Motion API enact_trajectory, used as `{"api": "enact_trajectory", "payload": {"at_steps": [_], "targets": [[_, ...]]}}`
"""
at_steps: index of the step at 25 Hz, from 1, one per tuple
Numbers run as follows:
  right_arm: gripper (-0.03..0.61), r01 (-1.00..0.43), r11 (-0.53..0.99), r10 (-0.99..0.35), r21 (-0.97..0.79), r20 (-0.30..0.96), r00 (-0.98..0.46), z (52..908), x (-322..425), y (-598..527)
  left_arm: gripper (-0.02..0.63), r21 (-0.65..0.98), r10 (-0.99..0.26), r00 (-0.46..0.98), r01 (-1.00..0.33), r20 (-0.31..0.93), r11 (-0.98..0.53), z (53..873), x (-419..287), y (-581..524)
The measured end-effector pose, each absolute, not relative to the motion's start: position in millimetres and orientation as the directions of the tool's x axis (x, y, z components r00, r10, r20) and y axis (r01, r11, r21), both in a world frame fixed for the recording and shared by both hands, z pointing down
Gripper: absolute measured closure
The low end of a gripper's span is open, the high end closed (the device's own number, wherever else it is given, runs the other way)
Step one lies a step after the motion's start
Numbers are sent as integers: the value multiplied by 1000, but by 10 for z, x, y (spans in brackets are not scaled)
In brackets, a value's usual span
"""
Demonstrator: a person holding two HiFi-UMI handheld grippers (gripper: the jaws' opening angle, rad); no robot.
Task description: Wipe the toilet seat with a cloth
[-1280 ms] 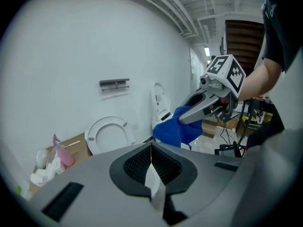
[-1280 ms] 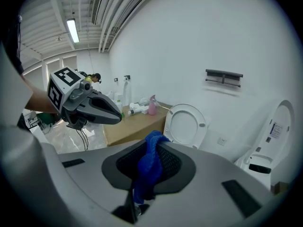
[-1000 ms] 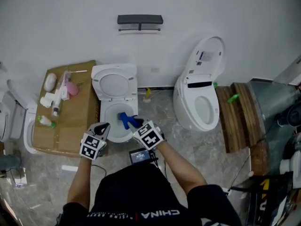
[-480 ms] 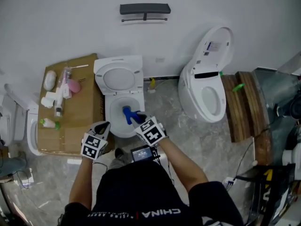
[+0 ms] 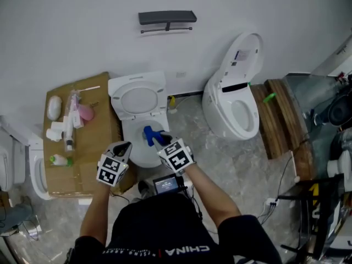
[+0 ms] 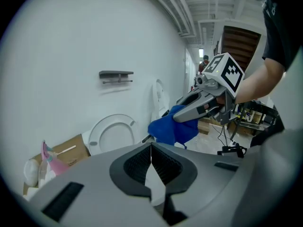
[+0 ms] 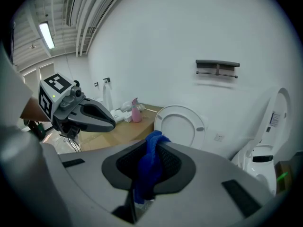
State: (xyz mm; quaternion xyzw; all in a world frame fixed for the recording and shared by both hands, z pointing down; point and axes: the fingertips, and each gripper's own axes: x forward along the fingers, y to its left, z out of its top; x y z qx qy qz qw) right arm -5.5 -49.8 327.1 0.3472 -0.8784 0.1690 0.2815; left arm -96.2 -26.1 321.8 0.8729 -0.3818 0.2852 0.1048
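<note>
**Two tools at the bowl's near edge, cloth in the right one**

- Right tool (image 5: 159, 142): jaws clamped on a blue cloth (image 5: 148, 135). Its own view shows the cloth bunched between the pads, with a fold sticking out past them.
- Left tool (image 5: 126, 146): jaws closed together, nothing between them. It sits at the lower left edge of the bowl, just beside the rim.
- Toilet seat (image 5: 130, 132): centre of the head view, lid (image 5: 137, 99) raised against the wall above it. The long axis runs top to bottom of the frame, from the hinge down toward the person.
- Key relation: the cloth hangs over the bowl opening, so the seat ring lies around it rather than under it. The lower right arc is nearest. I cannot tell whether the cloth touches the rim.
- Judgement: the right tool is the working one. The wipe needs the cloth brought down and outward onto that near arc.
</note>
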Motion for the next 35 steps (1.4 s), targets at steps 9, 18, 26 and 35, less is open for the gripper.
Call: {"api": "enact_trajectory", "payload": {"at_steps": [9, 18, 26, 35], "targets": [[534, -699, 709, -513, -97, 609, -605, 3247, -43, -610, 601, -49, -625, 525, -742, 578, -669, 3223, -942, -414], [534, -659, 744, -475, -113, 603, -640, 3261, 232, -815, 601, -61, -659, 465, -789, 592, -611, 3208, -755, -546], [534, -602, 794, -433, -83, 617, -657, 3503, 280, -1063, 601, 3, -676, 456, -830, 579, -557, 3179, -675, -598], [534, -647, 759, -475, -75, 616, -628, 3618, -195, -1534, 601, 10, -646, 497, -797, 580, -604, 3413, -1012, -935]]}}
